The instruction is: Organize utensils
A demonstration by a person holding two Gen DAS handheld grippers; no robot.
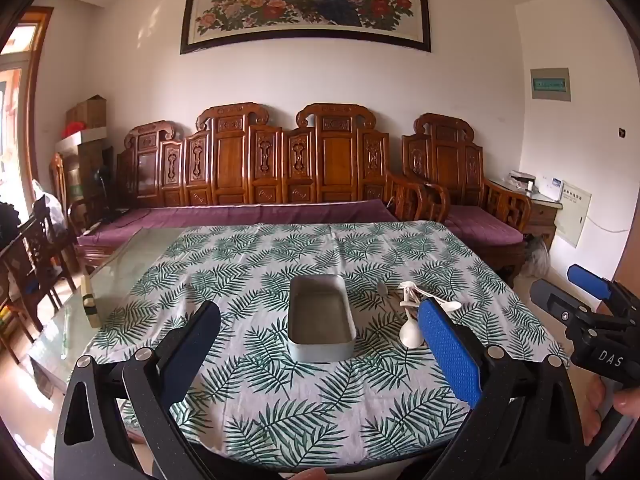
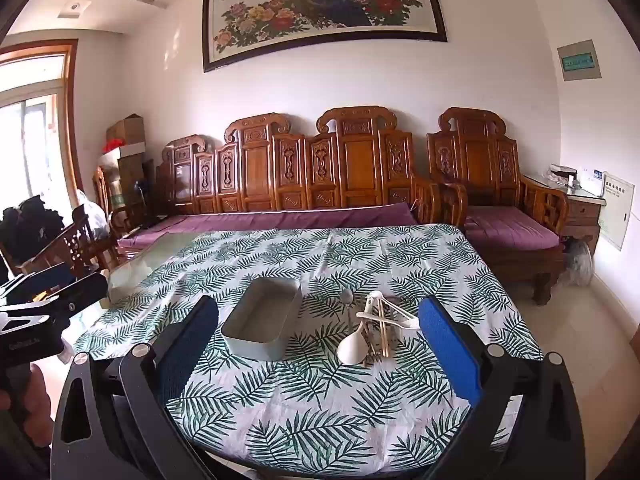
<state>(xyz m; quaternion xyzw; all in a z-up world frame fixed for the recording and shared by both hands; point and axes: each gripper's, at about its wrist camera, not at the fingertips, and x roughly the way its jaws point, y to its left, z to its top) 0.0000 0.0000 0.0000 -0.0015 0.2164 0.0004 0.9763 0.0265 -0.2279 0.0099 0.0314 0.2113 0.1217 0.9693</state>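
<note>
Hovering above the near edge of the counter [image 2: 400,256], both claws sit wide apart with nothing between the pads: left claw [image 1: 320,344], right claw [image 2: 320,344]. Nothing picked up yet, so the task looks unstarted.

Utensils [image 2: 376,324] lie in a tangled heap on the leaf-print cloth [image 2: 304,408], just right of the empty grey tray [image 2: 260,320], near it but not touching as far as I can tell. Heap holds a big white spoon [image 2: 352,346] at the front, smaller white plastic pieces, pale chopsticks [image 2: 383,332] crossing over them, and a metal spoon [image 2: 347,298] at the back.

Risks, as a judgement:
- pieces overlap, so closing on one likely drags or flips its neighbours, maybe off the cloth
- thin chopsticks lie flat, so pads may slide over them or pinch the cloth instead
- cloth is loose, so a snag could pull the tray with it
- tray is light-looking, so a nudge may shift it
- in the left wrist view one pad hides part of the heap, so aim is poorer from that side
</note>
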